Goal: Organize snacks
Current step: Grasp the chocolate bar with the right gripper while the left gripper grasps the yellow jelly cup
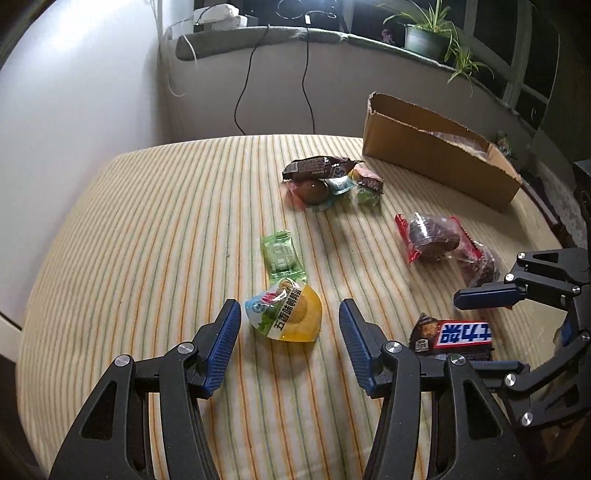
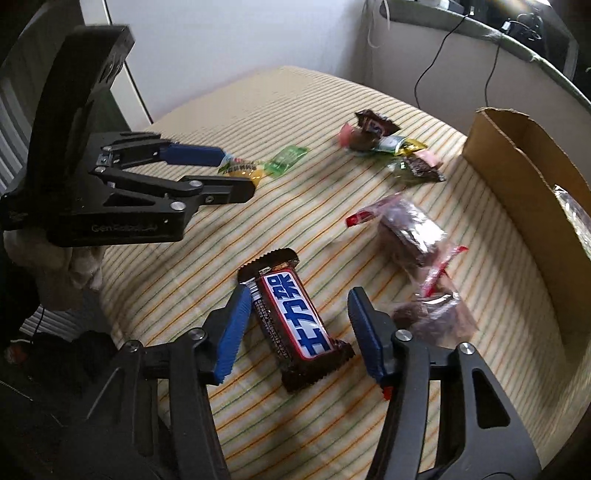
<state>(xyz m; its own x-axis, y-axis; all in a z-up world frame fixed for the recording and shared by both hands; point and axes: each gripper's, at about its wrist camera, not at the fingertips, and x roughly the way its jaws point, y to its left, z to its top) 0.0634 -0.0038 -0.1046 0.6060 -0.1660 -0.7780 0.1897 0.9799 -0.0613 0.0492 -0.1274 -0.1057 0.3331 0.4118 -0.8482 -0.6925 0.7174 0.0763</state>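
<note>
My left gripper [image 1: 290, 314] is open, its blue pads on either side of a yellow and green egg snack packet [image 1: 286, 314] lying on the striped cloth. My right gripper [image 2: 299, 299] is open around a brown chocolate bar [image 2: 295, 321] with white and blue lettering; the bar also shows in the left wrist view [image 1: 456, 336]. A small green candy packet [image 1: 282, 256] lies just beyond the egg packet. Two clear red-edged cake packets [image 2: 410, 229] lie right of the bar. A pile of small wrapped snacks [image 1: 328, 181] sits further back.
An open cardboard box [image 1: 439, 155] stands at the back right of the striped table [image 1: 166, 221]; it shows in the right wrist view [image 2: 517, 177] too. A wall, hanging cables and a ledge with plants [image 1: 432, 33] lie behind.
</note>
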